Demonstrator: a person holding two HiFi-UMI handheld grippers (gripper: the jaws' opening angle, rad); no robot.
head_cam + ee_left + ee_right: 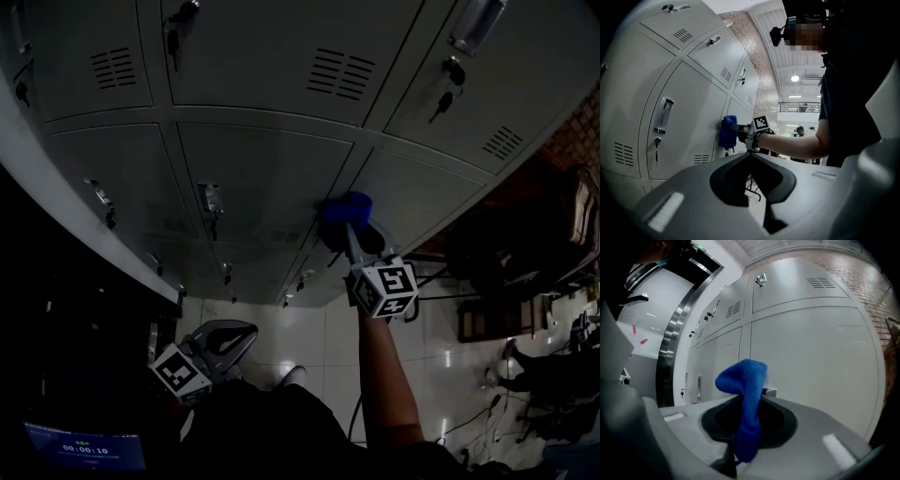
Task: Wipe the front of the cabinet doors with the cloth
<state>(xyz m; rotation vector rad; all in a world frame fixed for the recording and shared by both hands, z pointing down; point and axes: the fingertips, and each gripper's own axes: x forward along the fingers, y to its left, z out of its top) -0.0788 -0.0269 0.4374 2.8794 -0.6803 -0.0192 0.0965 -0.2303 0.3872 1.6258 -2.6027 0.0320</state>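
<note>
Many grey cabinet doors point(267, 173), cloth point(344, 208), tiled floor point(314, 342)

Left gripper point(751, 154) and right gripper point(761, 393): grey moulded shells, black jaw recesses; each carries a white marker cube point(386, 289) with black squares. Person wears a dark short-sleeved shirt point(843, 93); black headset point(787, 28).

A glossy white tiled floor point(323, 342) is seen at 6 o'clock in the head view, a brick wall point(579, 141) at 3 o'clock.
</note>
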